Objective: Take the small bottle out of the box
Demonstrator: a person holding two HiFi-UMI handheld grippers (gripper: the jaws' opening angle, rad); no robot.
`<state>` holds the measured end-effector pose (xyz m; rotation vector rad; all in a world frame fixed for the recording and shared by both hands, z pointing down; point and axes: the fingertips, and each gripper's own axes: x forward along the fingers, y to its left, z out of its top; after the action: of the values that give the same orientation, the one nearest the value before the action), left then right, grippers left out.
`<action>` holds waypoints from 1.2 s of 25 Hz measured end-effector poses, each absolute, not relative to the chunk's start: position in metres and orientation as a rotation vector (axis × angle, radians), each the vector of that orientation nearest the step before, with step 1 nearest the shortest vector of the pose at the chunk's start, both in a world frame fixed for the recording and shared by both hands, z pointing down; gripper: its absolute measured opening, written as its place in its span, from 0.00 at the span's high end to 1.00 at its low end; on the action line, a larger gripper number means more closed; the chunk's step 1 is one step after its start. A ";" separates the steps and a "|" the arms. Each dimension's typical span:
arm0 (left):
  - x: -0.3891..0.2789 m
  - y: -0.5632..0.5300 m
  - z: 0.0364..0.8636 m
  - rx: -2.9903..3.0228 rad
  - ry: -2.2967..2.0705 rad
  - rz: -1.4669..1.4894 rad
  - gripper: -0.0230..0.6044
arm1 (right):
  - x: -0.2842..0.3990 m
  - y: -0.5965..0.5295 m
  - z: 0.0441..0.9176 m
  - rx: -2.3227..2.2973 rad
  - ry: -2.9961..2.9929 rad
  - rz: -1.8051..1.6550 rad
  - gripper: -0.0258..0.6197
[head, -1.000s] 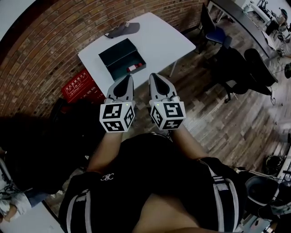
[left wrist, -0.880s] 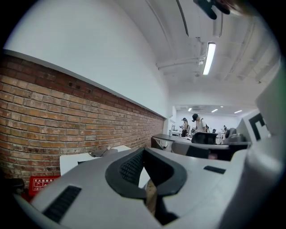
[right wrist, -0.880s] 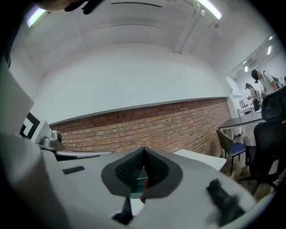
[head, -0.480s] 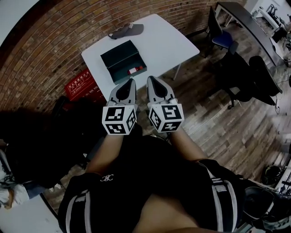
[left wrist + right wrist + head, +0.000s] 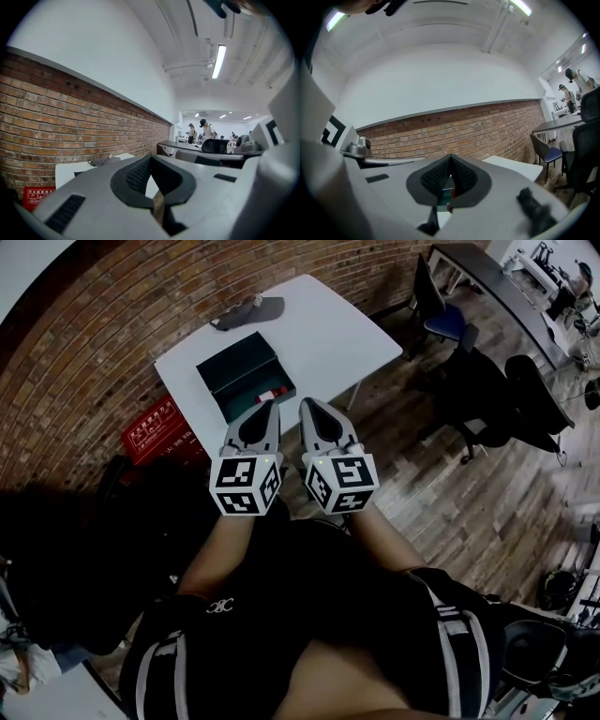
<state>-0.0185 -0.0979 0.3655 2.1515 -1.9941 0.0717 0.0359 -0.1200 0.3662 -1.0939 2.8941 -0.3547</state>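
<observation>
A dark green open box (image 5: 234, 376) stands on the white table (image 5: 328, 329). The small bottle (image 5: 270, 395), white with a red end, lies in the box's near right corner. My left gripper (image 5: 271, 406) and right gripper (image 5: 306, 403) are held side by side in the air before the table's near edge, pointing at the box. Both are shut with nothing between the jaws. In the left gripper view the left gripper (image 5: 151, 157) has its tips together. The right gripper (image 5: 451, 156) looks the same in the right gripper view, with a bit of the box (image 5: 446, 192) showing below the tips.
A dark cap (image 5: 248, 311) lies at the table's far edge near the brick wall (image 5: 112, 324). A red crate (image 5: 155, 427) sits on the floor left of the table. Office chairs (image 5: 487, 381) and a dark desk (image 5: 487, 277) stand to the right.
Both grippers have come closer to the table, side by side; the box now lies nearer their tips in the head view. The jaws stay shut.
</observation>
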 end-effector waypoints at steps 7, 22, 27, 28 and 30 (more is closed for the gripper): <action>-0.056 -0.122 0.375 2.127 -1.976 0.057 0.95 | 0.001 -0.144 0.375 -1.114 2.926 -0.374 0.92; -0.163 -0.226 0.383 2.190 -1.824 0.068 0.95 | -0.099 -0.245 0.373 -1.279 2.949 -0.320 0.92; -0.185 -0.236 0.415 2.198 -1.747 0.181 0.95 | -0.108 -0.261 0.387 -1.358 2.934 -0.363 0.92; -0.185 -0.236 0.422 2.191 -1.731 0.202 0.95 | -0.107 -0.260 0.390 -1.359 2.943 -0.370 0.92; -0.177 -0.235 0.432 2.207 -1.707 0.254 0.95 | -0.099 -0.261 0.395 -1.352 2.967 -0.373 0.92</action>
<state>-0.1768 -0.2345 0.4321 2.2073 -1.7068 0.2538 -0.0989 -0.2615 0.3952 -1.3519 2.9671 -0.3730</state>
